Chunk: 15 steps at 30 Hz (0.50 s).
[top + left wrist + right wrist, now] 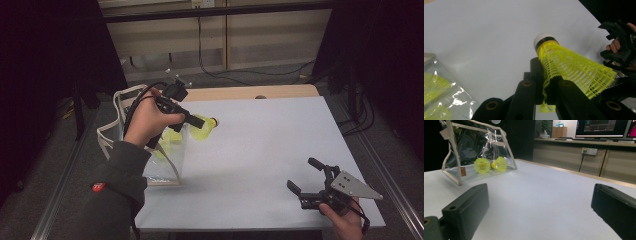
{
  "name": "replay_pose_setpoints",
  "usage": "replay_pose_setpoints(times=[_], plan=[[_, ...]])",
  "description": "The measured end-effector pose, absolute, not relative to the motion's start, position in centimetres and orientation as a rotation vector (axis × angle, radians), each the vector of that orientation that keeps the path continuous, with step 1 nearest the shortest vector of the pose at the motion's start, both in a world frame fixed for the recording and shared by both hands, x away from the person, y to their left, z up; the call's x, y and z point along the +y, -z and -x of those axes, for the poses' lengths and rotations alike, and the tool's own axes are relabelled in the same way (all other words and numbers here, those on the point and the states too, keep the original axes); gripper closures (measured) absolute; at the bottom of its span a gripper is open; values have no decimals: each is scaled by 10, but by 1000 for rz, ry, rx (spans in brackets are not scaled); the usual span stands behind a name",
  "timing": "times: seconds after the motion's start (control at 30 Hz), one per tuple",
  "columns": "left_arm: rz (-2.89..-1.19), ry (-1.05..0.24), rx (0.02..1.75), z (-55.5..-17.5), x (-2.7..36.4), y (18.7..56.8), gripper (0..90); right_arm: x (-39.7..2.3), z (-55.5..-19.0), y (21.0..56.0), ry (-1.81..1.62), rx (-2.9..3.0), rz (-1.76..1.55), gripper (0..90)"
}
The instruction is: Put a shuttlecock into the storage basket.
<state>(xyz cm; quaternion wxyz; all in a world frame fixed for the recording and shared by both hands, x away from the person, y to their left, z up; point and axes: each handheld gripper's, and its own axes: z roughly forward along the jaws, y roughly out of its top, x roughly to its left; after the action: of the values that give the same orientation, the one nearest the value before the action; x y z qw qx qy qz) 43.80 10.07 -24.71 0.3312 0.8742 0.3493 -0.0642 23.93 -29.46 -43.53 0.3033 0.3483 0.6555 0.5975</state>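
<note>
My left gripper (pixel 192 120) is raised over the table's left side, shut on the mesh skirt of a yellow shuttlecock (pixel 205 127). In the left gripper view the black jaws pinch the skirt's edge, and the shuttlecock (pixel 574 67) points its white cork away, over the white table. Just beside and below stands a clear plastic bag (pixel 167 167) with two more yellow shuttlecocks (pixel 482 165) inside. My right gripper (pixel 303 174) rests near the table's front right corner, open, with nothing between its fingers. The right gripper view looks across the table at the bag (pixel 477 150).
The white table top (pixel 260 145) spreads between the two grippers. The bag's cream strap (pixel 107 131) hangs over the left table edge. Cables and dark stands lie on the floor behind the table. A desk with monitors (pixel 599 127) stands far off.
</note>
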Motion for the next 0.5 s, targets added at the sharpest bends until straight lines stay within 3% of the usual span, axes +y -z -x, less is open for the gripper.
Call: replay_pose_setpoints(times=[0.5], plan=[[-2271,128,962,-440,118,237,885,-294,-239,435,-1583,1739,-918,12]])
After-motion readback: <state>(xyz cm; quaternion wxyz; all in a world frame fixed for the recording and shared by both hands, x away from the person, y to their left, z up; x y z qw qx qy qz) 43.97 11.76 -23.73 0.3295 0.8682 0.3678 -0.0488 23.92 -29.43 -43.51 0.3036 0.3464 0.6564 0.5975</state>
